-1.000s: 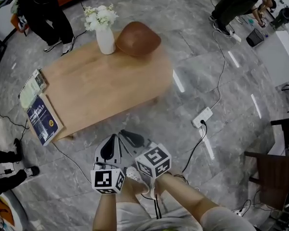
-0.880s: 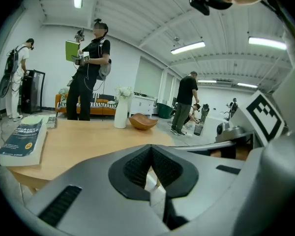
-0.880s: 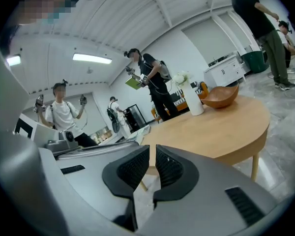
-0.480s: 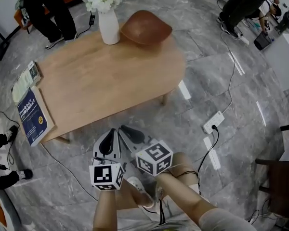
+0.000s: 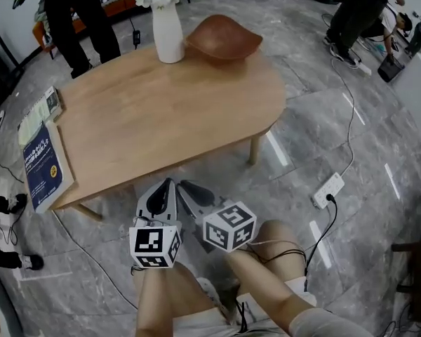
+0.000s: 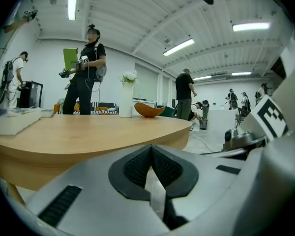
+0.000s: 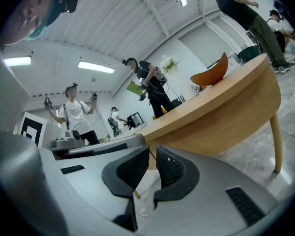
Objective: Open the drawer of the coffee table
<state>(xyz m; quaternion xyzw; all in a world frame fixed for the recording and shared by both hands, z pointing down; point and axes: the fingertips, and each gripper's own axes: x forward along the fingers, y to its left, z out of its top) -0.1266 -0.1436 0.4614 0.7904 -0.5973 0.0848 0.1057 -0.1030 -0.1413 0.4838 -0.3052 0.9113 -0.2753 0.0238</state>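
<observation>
The wooden coffee table (image 5: 168,111) stretches across the middle of the head view. No drawer front or handle shows in any view. My left gripper (image 5: 159,188) and right gripper (image 5: 187,188) sit side by side just before the table's near edge, both pointing at it, both shut with nothing between the pads. The left gripper view looks level across the tabletop (image 6: 88,132) over the shut left gripper (image 6: 151,166). In the right gripper view the shut right gripper (image 7: 152,167) lies below the table's side edge (image 7: 221,117).
On the table stand a white vase with flowers (image 5: 167,30) and a brown bowl (image 5: 223,37); books (image 5: 42,163) lie at its left end. A table leg (image 5: 255,148) is at the right. A power strip (image 5: 328,189) and cables lie on the floor. People stand behind the table.
Both grippers and the head camera have sunk lower, so the table looks bigger and nearer. The grippers stay shut, side by side before the table's near edge.
</observation>
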